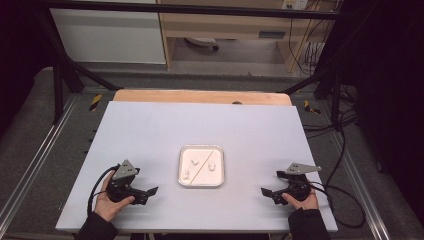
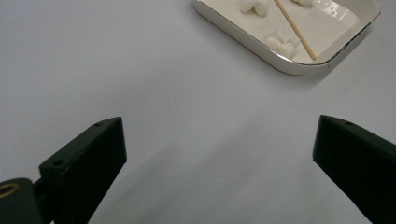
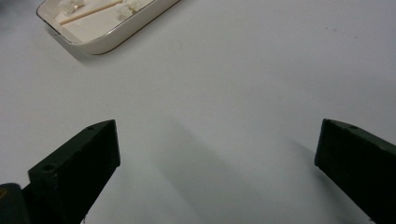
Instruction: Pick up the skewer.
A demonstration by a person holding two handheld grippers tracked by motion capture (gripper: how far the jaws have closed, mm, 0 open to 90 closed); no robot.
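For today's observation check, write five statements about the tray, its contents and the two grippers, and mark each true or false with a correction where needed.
1. The tray sits between the two grippers. True.
2. A stick lies diagonally across the tray. True.
3. The left gripper is shut on the stick. False: its jaws stand wide apart over bare table, holding nothing.
4. The tray holds white lumps as well as the stick. True.
5. The right gripper is inside the tray. False: it rests on the table to the tray's right, open and apart from it.
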